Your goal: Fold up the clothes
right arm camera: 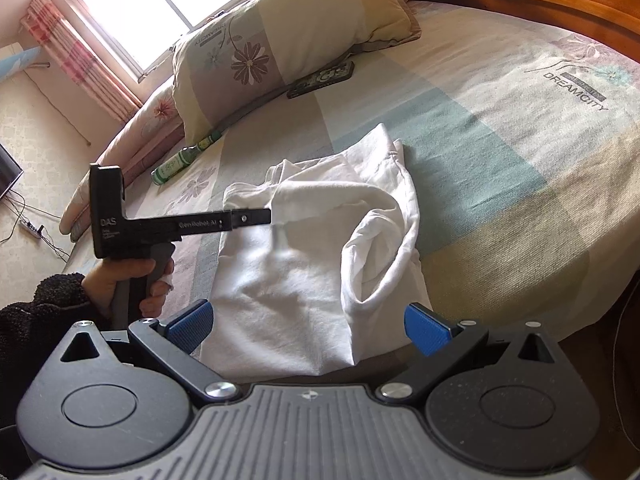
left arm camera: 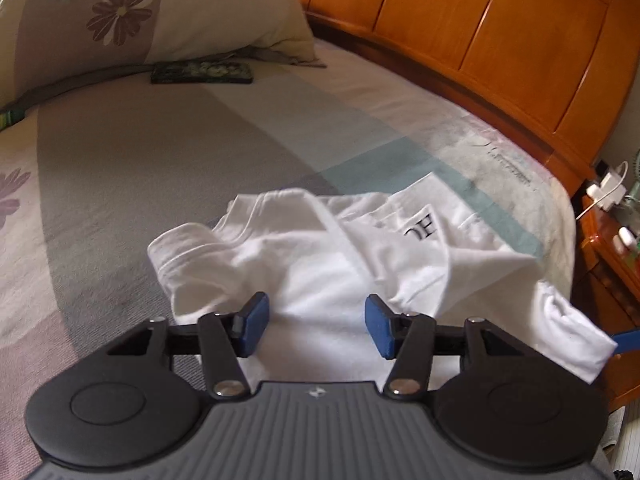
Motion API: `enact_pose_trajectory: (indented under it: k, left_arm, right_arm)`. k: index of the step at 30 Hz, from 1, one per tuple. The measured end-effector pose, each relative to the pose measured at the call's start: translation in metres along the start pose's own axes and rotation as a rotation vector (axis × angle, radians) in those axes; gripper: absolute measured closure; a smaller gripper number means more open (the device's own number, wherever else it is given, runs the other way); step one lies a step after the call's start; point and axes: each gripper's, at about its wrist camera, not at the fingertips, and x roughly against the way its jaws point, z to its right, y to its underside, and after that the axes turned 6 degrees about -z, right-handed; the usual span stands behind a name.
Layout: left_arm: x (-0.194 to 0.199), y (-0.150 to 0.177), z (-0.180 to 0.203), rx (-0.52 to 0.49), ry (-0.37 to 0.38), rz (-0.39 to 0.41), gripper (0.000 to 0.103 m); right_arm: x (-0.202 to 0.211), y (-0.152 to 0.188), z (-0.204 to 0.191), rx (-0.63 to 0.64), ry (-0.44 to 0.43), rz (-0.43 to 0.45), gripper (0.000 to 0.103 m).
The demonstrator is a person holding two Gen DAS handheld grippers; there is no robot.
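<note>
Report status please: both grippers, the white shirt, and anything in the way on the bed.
Left gripper open above white shirt; right gripper open, nothing held. Shirt crumpled, unfolded. Green bottle and dark case lie clear of it.

Black lettering on the crumpled white shirt (left arm camera: pixel 304 256) is mostly folded under; only a few letters show. In the right wrist view the left gripper (right arm camera: pixel 270 216) tips vanish against the cloth. The dark flat object (left arm camera: pixel 202 73) by the pillow (left arm camera: pixel 168 12) is too blurred to identify.

"DREAMCITY" on bedspread (right arm camera: pixel 576 92) and pillow (right arm camera: pixel 280 40); "DAS" on left tool (right arm camera: pixel 256 216).
</note>
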Motion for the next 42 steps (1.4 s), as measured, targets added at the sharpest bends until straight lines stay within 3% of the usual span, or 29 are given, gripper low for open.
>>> enact_pose_trajectory:
  k: [3, 6, 9, 10, 12, 15, 18, 26, 32, 38, 42]
  left_arm:
    - [0.008, 0.015, -0.014, 0.025, 0.035, 0.032, 0.060]
    - [0.016, 0.013, -0.010, 0.012, 0.016, 0.030, 0.060]
    - [0.020, 0.008, -0.001, -0.024, 0.013, 0.062, 0.057]
    - [0.020, 0.007, 0.001, -0.048, 0.021, 0.077, 0.052]
    - [0.011, 0.007, 0.001, -0.048, 0.039, 0.050, 0.049]
    - [0.006, 0.010, -0.003, -0.031, 0.045, 0.041, 0.049]
    - [0.009, 0.010, -0.010, -0.008, 0.066, 0.046, 0.049]
    - [0.008, 0.010, -0.012, -0.019, 0.074, 0.040, 0.046]
    - [0.008, 0.005, -0.002, -0.037, 0.059, 0.043, 0.046]
    - [0.010, -0.001, 0.019, -0.088, 0.081, 0.070, 0.046]
    - [0.017, 0.004, 0.035, -0.132, 0.079, 0.080, 0.046]
  right_arm:
    - [0.000, -0.005, 0.002, 0.024, 0.008, 0.018, 0.000]
    - [-0.007, -0.018, 0.005, 0.065, 0.033, 0.013, 0.000]
    - [-0.018, -0.038, -0.006, 0.234, 0.103, 0.053, 0.000]
    - [-0.022, -0.044, -0.009, 0.291, 0.126, 0.067, 0.000]
    - [-0.040, -0.057, -0.021, 0.436, 0.218, 0.068, 0.000]
    - [-0.075, -0.072, -0.028, 0.582, 0.288, -0.005, 0.000]
    - [-0.106, -0.082, -0.026, 0.644, 0.344, -0.072, 0.001]
    - [-0.089, -0.112, 0.021, 0.410, 0.347, 0.048, 0.002]
    - [-0.069, -0.104, 0.037, 0.309, 0.303, 0.058, 0.002]
    - [-0.048, -0.080, 0.030, 0.238, 0.171, 0.064, 0.002]
    - [-0.030, -0.058, 0.021, 0.218, 0.029, 0.050, 0.006]
